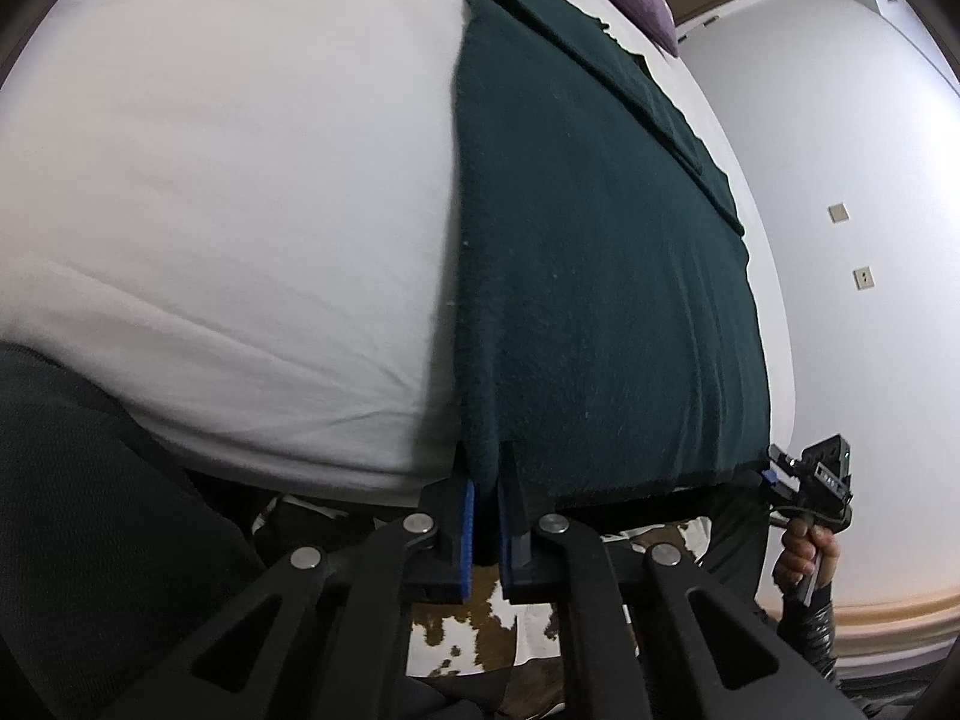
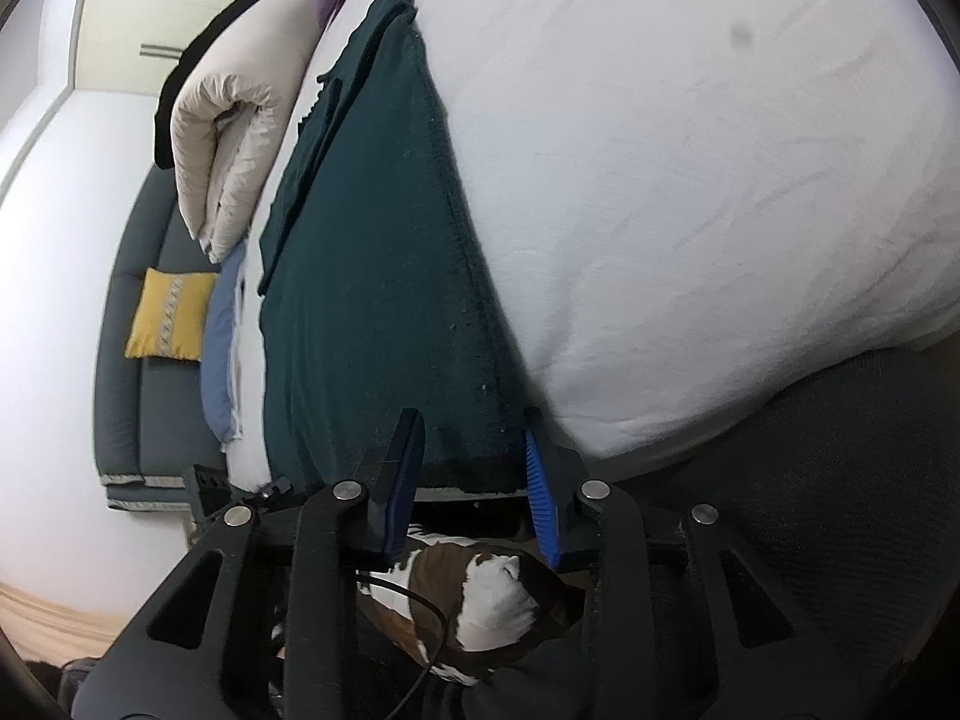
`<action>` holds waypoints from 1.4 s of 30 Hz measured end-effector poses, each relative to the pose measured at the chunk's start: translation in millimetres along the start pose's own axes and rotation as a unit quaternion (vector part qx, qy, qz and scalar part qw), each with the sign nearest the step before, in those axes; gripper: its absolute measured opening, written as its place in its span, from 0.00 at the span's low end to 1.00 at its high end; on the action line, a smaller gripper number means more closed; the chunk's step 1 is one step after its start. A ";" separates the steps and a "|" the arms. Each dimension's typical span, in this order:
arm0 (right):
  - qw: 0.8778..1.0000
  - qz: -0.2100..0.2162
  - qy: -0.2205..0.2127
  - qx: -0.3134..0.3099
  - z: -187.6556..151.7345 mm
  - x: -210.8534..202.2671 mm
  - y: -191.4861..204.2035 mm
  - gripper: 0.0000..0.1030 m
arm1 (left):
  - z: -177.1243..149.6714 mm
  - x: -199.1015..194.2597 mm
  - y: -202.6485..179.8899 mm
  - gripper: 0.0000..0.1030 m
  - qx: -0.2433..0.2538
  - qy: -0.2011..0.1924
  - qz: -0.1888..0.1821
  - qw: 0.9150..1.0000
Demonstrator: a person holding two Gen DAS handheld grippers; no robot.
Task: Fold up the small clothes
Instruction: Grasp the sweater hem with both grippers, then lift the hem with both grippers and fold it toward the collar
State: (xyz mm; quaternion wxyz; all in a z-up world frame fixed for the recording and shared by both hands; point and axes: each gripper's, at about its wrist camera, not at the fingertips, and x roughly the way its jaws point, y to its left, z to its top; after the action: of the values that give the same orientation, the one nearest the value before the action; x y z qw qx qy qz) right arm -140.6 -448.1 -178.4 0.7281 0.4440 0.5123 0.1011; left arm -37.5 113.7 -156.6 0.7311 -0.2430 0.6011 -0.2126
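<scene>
Cloth (image 1: pixel 600 276) corner pinched in left gripper (image 1: pixel 487 480); right gripper (image 2: pixel 474 450) open at edge

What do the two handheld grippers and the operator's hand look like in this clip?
Both the left gripper and right gripper have black linkage arms with silver pivot bolts and blue ribbed finger pads. The right hand is bare, above a shiny black sleeve.

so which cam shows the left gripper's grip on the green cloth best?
Left wrist view. The left gripper has its blue pads shut on the near corner of the dark green cloth, seen close up. The right wrist view shows only a dark part of that gripper at the cloth's far corner, the pinch itself hidden.
</scene>
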 end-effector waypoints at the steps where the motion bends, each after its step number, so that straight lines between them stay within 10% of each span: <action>1: 1.000 0.003 -0.001 0.002 0.1 -0.3 -1.4 0.29 | 0.3 -1.7 1.3 0.07 -0.005 -0.003 -0.002 1.000; 15: 1.000 -0.002 -0.024 -0.014 -2.1 -9.3 8.9 0.06 | -2.2 -18.2 -11.1 0.06 -0.002 -0.033 -0.036 0.999; 23: 0.996 0.049 -0.057 -0.037 15.0 -29.4 46.7 0.06 | 20.2 -58.1 -20.3 0.06 -0.031 -0.096 -0.134 0.986; 42: 0.983 0.102 -0.144 -0.054 148.8 -23.8 160.9 0.06 | 146.3 -79.7 -42.7 0.06 -0.046 -0.175 -0.203 0.962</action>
State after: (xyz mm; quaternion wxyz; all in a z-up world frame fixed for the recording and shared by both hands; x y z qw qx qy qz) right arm 22.5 -449.0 -30.0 0.8031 0.4636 0.3479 0.1379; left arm 90.5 142.6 -45.4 0.7544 -0.4268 0.4110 -0.2825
